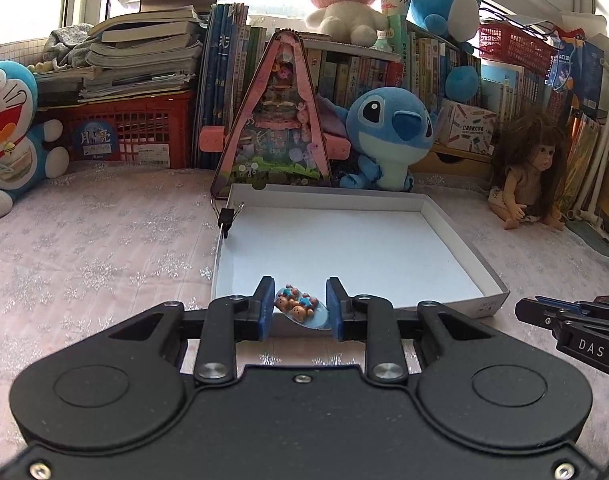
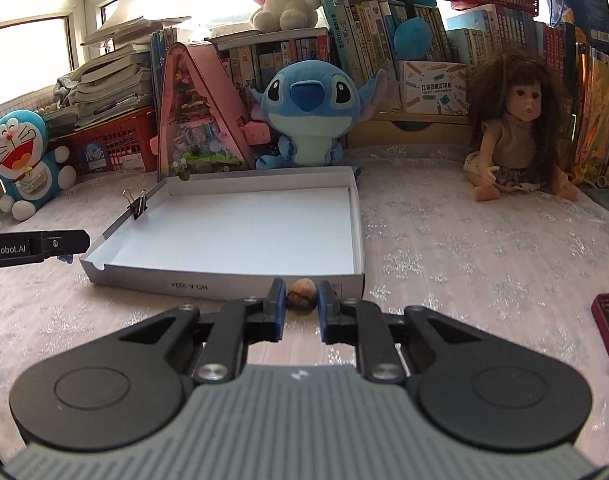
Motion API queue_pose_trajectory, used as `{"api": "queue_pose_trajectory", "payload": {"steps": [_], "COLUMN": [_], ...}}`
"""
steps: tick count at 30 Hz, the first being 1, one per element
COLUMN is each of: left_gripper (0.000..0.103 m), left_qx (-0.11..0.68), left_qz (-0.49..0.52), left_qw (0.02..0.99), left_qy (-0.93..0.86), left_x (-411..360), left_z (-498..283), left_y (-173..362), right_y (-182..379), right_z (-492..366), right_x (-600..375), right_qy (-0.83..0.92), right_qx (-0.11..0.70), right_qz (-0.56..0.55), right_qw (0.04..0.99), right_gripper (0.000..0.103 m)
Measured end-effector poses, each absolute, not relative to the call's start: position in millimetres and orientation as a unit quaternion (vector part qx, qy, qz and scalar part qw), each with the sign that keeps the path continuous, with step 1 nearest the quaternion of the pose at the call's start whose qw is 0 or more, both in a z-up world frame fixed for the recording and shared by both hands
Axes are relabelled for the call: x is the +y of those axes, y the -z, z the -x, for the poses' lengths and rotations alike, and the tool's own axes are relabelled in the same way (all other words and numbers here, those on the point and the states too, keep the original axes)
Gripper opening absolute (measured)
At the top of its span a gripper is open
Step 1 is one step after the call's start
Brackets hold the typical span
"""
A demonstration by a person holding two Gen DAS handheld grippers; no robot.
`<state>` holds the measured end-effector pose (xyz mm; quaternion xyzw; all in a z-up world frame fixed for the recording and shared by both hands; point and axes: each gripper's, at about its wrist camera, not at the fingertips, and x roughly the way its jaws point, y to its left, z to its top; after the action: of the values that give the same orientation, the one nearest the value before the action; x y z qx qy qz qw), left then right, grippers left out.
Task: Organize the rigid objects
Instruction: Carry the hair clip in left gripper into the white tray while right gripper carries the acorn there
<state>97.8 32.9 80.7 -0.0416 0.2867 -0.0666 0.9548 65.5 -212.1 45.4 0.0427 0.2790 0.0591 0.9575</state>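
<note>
Pink cloth with silver snowflakes (image 2: 444, 248) covers the whole work surface. Nearest, the left gripper (image 1: 300, 308) has its jaws narrow and clamped on a small pale-blue charm with brown bears (image 1: 298, 306), which hangs at the near edge of a shallow white box lid (image 1: 456, 236). The right gripper (image 2: 301, 300) also has its jaws narrow and holds a small brown round piece (image 2: 301, 298), just before the lid's near wall at 6 o'clock.

I judge that the step in hand is carrying both pieces into the lid. To do it well, each gripper should pass above the low wall, come down onto the bare white floor, and open only there, with the two pieces set apart.

A black binder clip (image 2: 136, 206) sits on the lid's wall at 10 o'clock and could catch the left gripper. Beyond the lid, at 12 o'clock, stand a pink triangular case (image 1: 276, 120) and a blue plush (image 2: 310, 112). A doll (image 2: 516, 132) sits at 2 o'clock, well apart. Books (image 2: 384, 28) fill the back.
</note>
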Motion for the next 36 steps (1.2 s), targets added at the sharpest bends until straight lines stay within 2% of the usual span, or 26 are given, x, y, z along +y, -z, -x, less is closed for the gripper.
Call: {"api": "queue_pose_trajectory", "payload": {"steps": [12,16,26,36], "left_gripper": [0.026,0.026,0.026,0.026], "left_qx": [0.308,0.313,0.32,0.332], "left_qz": [0.048,0.042,0.012,0.001], "left_qw": [0.948,0.948,0.946,0.943], "left_qy": [0.062,0.041,0.049,0.038], "left_x": [19,10,-13,-17], "left_z": [-192,-216,-222,-223], "left_y": [-90,-76,-36,-21], "right_y": [-61,-56,-8,1], "right_z": [-150,-171,-200,-203], "right_x": [-196,-192,-195,-181], "right_qy": [-0.08,-0.092,-0.076,-0.076], "right_qx": [0.275,0.246,0.309,0.332], "right_qz": [-0.021,-0.04,-0.073,-0.043], "right_qw": [0.958,0.964,0.945,0.939], "right_gripper": [0.02,0.021,0.021,0.021]}}
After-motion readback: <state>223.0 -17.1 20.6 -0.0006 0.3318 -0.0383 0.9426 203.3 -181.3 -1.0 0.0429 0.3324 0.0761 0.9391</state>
